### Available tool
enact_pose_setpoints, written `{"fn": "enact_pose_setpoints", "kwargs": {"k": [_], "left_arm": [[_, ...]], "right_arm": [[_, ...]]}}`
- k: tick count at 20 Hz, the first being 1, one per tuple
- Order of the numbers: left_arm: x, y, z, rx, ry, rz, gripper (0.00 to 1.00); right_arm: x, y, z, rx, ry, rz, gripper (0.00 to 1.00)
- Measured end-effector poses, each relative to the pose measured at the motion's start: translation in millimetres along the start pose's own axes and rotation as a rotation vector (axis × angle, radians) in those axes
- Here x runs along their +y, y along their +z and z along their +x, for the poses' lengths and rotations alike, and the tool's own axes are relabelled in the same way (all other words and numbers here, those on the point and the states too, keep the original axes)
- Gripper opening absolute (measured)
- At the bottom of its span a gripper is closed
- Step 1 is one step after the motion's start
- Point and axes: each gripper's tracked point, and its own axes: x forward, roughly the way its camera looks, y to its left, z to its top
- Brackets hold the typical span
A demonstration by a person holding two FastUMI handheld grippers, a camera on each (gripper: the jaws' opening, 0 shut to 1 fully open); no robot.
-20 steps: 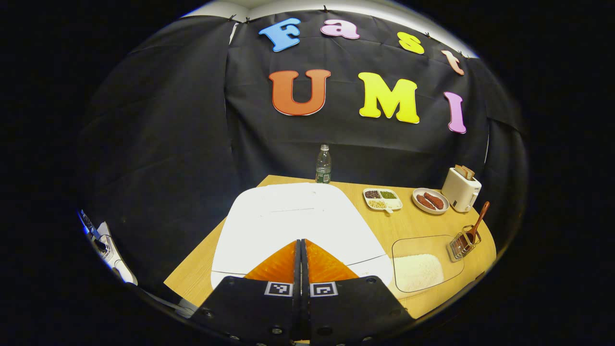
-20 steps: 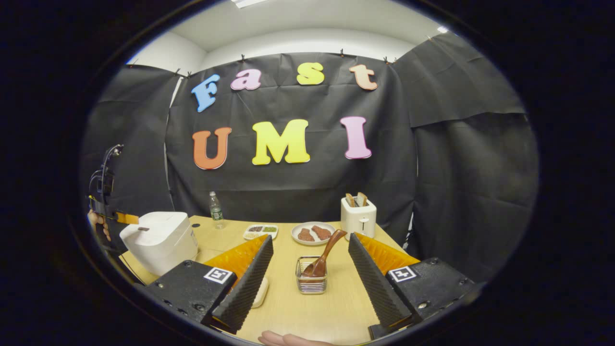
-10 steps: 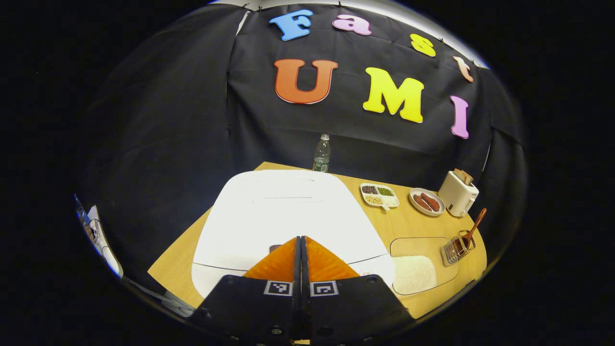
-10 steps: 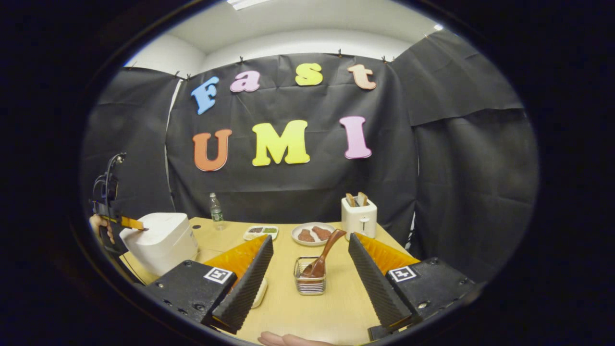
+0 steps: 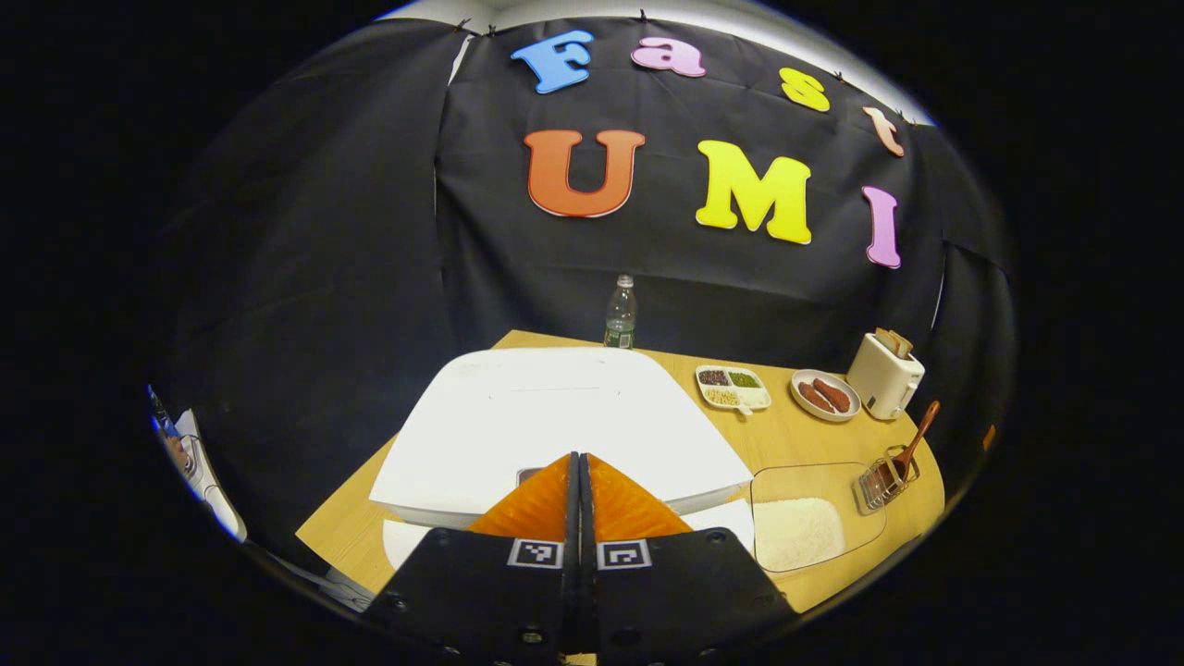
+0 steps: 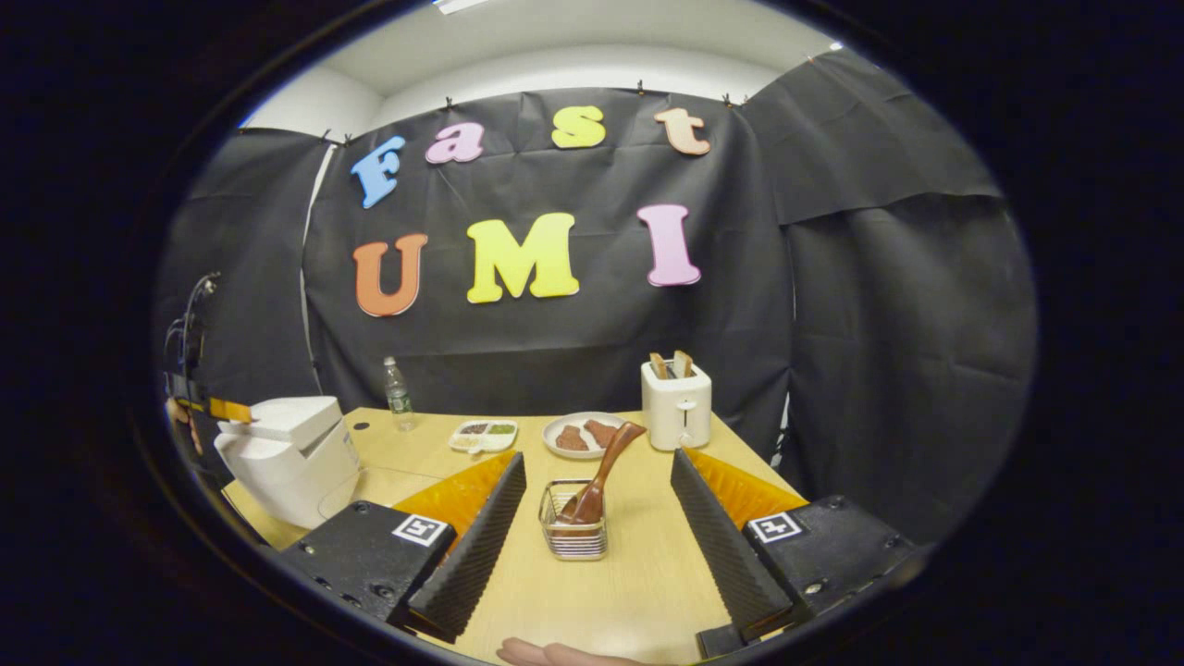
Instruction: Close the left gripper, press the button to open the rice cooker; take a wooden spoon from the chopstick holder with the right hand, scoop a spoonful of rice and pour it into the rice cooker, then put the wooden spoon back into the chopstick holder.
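Fingers pressed together on my left gripper [image 5: 579,462], tips at the front edge of the white boxy rice cooker [image 5: 555,425], whose lid is popping up — button step looks done. My right gripper [image 6: 597,504] stands wide apart, lined up on the brown wooden spoon [image 6: 601,467] leaning in the wire chopstick holder [image 6: 573,536]. Grabbing, scooping from the clear rice tray [image 5: 814,509], pouring and returning remain.

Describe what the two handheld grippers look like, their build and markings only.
Both share one build. The left gripper has two wedge-shaped jaws on black blocks, each block carrying a small square black-and-white tag and screws. The right gripper has the same blocks and tags, and its jaws show ribbed inner faces. Seen from the right gripper view, the left gripper carries thin dark cables looping above it.
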Motion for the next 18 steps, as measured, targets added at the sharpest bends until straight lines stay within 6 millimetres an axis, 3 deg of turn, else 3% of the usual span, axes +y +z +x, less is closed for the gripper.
{"fn": "enact_pose_setpoints", "kwargs": {"k": [9,10,13,14,15,18], "left_arm": [[9.9,72.4,-10.1,-0.161,0.014,-0.041,0.0],[8.0,81.5,-14.8,-0.192,0.01,-0.038,0.05],[6.3,89.0,-28.7,-0.242,0.013,-0.033,0.49],[8.8,90.8,-34.2,-0.26,0.032,-0.023,0.73],[11.5,87.5,-41.7,-0.274,0.05,-0.01,0.91],[9.5,79.1,-68.4,-0.331,0.066,0.026,0.94]], "right_arm": [[-16.3,-42.8,63.8,0.074,-0.009,0.037,0.99],[-16.3,-45.9,68.3,0.078,-0.006,0.041,1.0],[-16.9,-59.4,79.0,0.094,-0.002,0.056,0.99],[-15.8,-61.9,81.6,0.099,0.003,0.063,0.99],[-13.0,-63.3,84.4,0.1,0.013,0.07,0.99],[-5.1,-61.1,93.8,0.087,0.043,0.083,0.99]]}}
